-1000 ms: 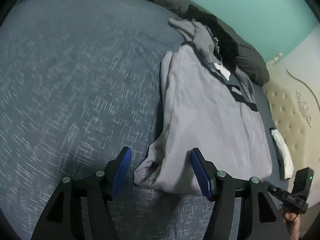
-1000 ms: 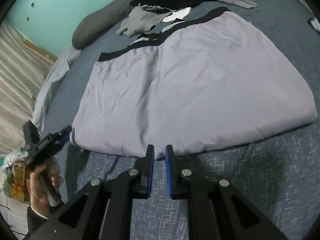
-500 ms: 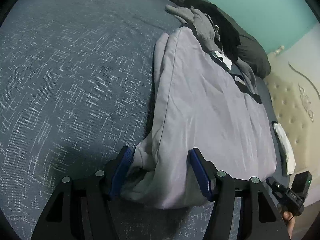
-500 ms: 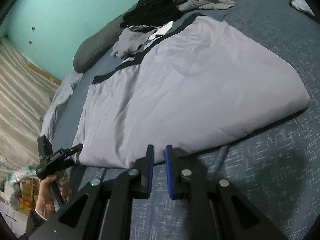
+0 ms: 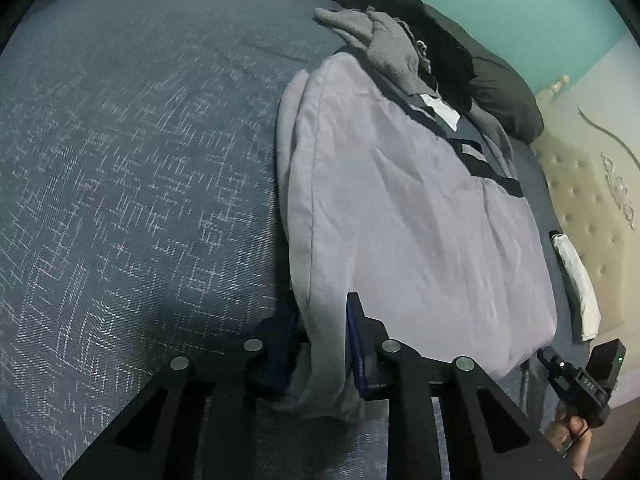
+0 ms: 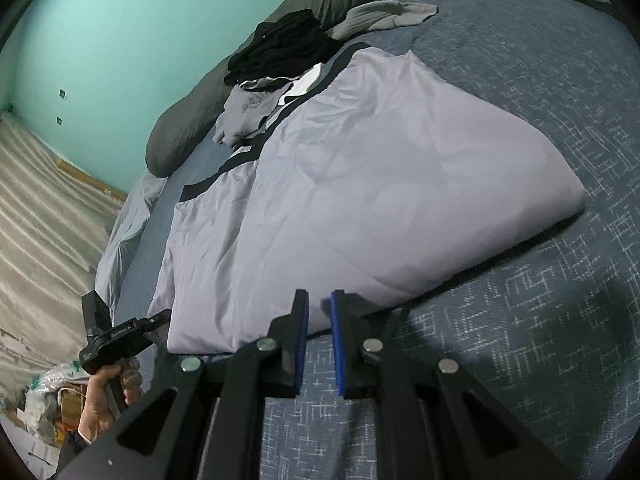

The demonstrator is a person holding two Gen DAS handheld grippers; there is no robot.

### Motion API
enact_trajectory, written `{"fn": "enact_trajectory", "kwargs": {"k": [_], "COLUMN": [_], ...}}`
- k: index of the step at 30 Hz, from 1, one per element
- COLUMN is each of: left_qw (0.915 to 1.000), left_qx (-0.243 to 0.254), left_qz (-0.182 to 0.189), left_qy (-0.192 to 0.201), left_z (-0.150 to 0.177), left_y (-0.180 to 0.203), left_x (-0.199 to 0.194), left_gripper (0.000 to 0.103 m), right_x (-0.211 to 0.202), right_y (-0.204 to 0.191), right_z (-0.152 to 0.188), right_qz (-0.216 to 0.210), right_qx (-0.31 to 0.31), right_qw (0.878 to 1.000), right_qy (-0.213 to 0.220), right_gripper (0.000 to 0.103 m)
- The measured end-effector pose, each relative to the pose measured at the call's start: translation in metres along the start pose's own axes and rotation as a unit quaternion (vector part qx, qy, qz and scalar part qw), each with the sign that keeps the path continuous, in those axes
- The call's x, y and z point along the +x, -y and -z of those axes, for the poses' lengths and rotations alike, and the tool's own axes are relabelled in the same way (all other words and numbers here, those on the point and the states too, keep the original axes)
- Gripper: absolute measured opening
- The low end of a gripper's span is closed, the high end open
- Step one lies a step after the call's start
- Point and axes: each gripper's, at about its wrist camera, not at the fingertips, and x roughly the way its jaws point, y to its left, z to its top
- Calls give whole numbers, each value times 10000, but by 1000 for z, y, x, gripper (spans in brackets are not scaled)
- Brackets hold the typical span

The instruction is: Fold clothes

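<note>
My left hand-held gripper [image 5: 320,344], wide a second ago, now pinches the near corner of the lilac garment [image 5: 420,216] lying on the bed [image 5: 140,160], while my right hand-held gripper [image 6: 319,340] hovers nearly closed and empty, so I judge a fold can start.

Soft matt cloth for the lilac garment [image 5: 420,216], smooth with faint creases, banded in darker black fabric [image 6: 216,180]. Coarser woven textile on the bed [image 5: 132,152], dark blue-grey flecked with pale threads, rough-looking. Matt black plastic on the left tongs [image 5: 320,344] and the right tongs [image 6: 319,340], with blue rubbery pads [image 6: 338,344] and small dull metal discs [image 6: 267,345]. Thick grey knit [image 5: 384,40] and black cloth [image 6: 280,48] heaped behind. Tufted, buttoned cream upholstery on the headboard [image 5: 592,208]. Flat painted turquoise wall [image 6: 120,32].
</note>
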Motion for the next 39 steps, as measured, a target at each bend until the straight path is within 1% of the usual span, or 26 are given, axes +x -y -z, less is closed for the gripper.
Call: {"fn": "enact_trajectory", "kwargs": {"k": [4,9,14,19,23,26,29,32,34,35,38,39], "left_qw": [9999,9992,9973,9928,9873,9827,9780,9725,9700,9695,9709,9713], "left_qx": [81,151,488,983,1393,1675,1922,2179,2249,2254,2180,2156], "left_qz": [42,291,408,525,669,754,813,788,796,803,890,919], "left_qy": [51,216,356,448,373,250,73,-242,-472,-529,-442,-413], "left_z": [-5,-16,-27,-39,-43,-40,-34,-20,-8,-6,-9,-10], "left_y": [14,44,94,165,229,278,322,361,376,379,376,375], "left_x": [-12,-33,-50,-53,-40,-19,13,57,82,87,76,73], "left_gripper": [22,21,20,20,20,20,20,20,20,20,21,23], "right_x": [-5,-12,-17,-25,-33,-39,-44,-47,-48,-49,-51,-52], "right_y": [5,10,18,28,36,43,53,64,70,73,83,86], "right_z": [-2,-5,-6,-11,-15,-19,-22,-24,-26,-27,-30,-31], "right_qz": [-40,-122,-159,-258,-348,-403,-437,-457,-473,-481,-506,-514], "right_qx": [69,127,236,377,460,541,635,729,783,810,891,918], "right_qw": [9999,9997,9994,9985,9978,9970,9961,9953,9947,9944,9935,9932], "right_qy": [73,142,201,288,335,383,424,446,464,472,498,507], "right_gripper": [10,10,10,10,10,10,10,10,10,10,10,10]}}
